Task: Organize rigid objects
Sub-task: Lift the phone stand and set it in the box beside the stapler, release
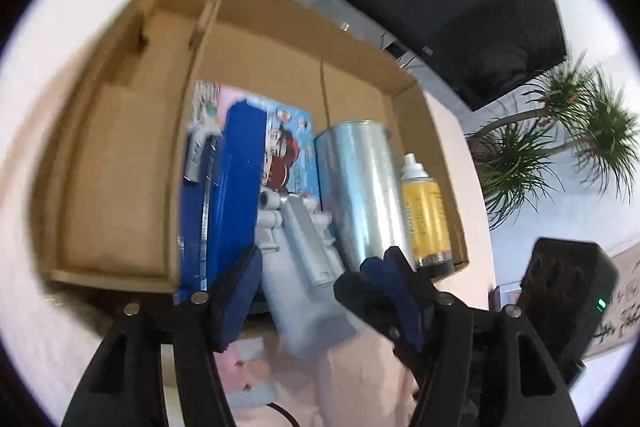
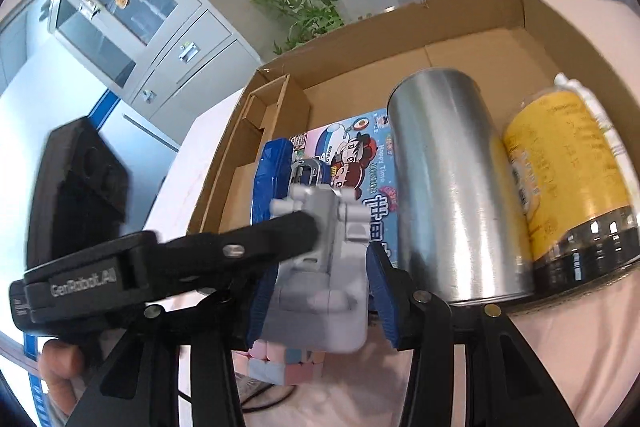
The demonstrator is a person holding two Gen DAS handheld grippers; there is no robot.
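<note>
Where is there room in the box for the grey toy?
The cardboard box is bare on its left part, between the left wall and the blue case. The right is crowded: picture book, silver can, yellow bottle.

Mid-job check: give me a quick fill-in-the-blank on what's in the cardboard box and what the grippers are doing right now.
1. The right gripper is shut on the ____ plastic part.
2. Inside the cardboard box, the silver can lies directly beside the ____ spray can.
3. Under the silver can's left side lies a picture book with ____ characters on its cover.
4. The left gripper has its fingers ____ around the same part.

Missing words: grey; yellow; cartoon; open
</note>
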